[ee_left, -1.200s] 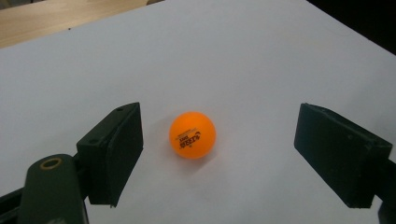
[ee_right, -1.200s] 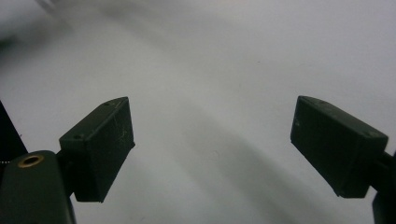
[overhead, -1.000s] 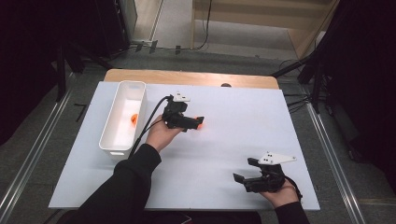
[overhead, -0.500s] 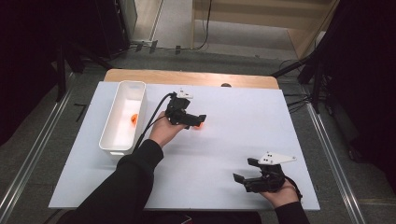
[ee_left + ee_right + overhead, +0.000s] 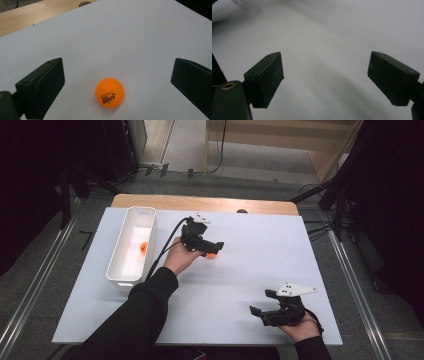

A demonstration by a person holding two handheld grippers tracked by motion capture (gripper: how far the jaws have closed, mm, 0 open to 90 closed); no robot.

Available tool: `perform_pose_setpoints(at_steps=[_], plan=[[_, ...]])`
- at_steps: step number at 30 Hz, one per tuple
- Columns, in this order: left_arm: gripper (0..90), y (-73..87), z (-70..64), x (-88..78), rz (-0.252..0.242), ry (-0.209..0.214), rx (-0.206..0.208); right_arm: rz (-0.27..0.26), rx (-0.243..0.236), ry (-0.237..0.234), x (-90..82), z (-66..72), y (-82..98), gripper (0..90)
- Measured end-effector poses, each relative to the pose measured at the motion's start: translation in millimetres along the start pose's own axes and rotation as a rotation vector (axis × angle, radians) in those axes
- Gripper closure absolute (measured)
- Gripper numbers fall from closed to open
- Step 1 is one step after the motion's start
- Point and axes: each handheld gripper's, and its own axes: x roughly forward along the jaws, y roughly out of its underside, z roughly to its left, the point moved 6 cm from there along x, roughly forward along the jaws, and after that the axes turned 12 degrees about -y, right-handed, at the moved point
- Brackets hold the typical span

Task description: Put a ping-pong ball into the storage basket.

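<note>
Orange ball (image 5: pixel 110 93) loose between spread jaws

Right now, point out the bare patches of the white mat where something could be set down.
The broad stretch of white mat right of the orange ball, out to the mat's edge, is bare. So is the near-left area below the white bin. It is crowded around the left gripper, open about the ball, and at the right gripper, also open.

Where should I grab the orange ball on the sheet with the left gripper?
Across its widest middle. The orange ball sits free on the white sheet, already between the open jaws of the left gripper; come slightly lower and close evenly, since a sphere would likely squirt out if pinched off-centre.
</note>
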Motion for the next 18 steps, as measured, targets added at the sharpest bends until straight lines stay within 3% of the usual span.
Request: perform_pose_setpoints(at_steps=[6, 18], plan=[[0.0, -0.4, 2.1, 7.4, -0.006, -0.017, -0.031, -0.005, -0.006, -0.002, -0.9, -0.4, -0.2, 11.9], [0.0, -0.2, -0.4, 17.4, 0.002, -0.038, -0.017, -0.005, -0.006, -0.003, -1.2, -0.2, -0.3, 11.9]])
